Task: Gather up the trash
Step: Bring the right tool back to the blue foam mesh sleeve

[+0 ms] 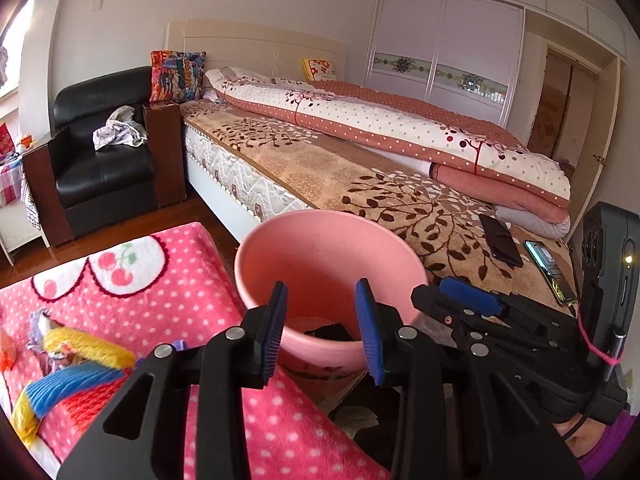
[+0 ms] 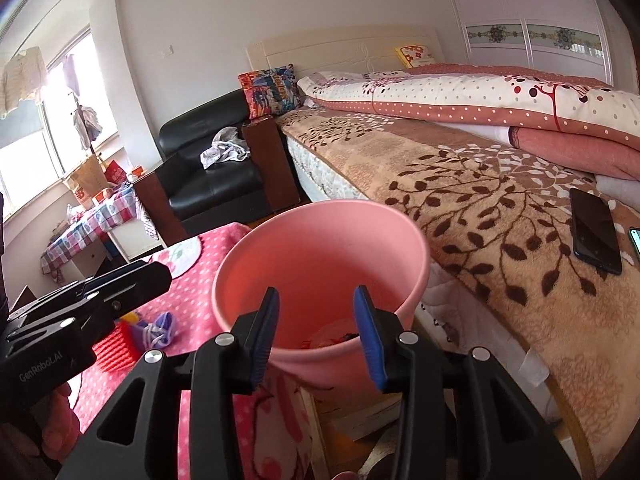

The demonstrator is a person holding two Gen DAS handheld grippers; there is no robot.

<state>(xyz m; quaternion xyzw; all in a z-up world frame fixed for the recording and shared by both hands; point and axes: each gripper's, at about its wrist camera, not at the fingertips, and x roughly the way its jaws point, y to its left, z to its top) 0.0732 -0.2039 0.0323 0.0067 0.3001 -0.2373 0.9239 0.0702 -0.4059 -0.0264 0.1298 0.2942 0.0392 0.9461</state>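
Both the left gripper (image 1: 322, 330) and right gripper (image 2: 316, 334) stand wide open and empty, aimed into the round pink plastic bin (image 1: 332, 280) between the pink polka-dot blanket (image 1: 160, 280) and the bed's edge. Crumpled scraps (image 1: 40, 324) lie near the blanket's left edge. A careless reach could tip the bin. "GenRobot.AI" marks the left gripper's body.

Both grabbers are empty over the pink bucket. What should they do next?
Probably swing the left gripper toward the crumpled paper scrap on the pink blanket. Both grippers are open and hold nothing, the pink bucket already holds some trash, and that scrap lies nearest the left one.
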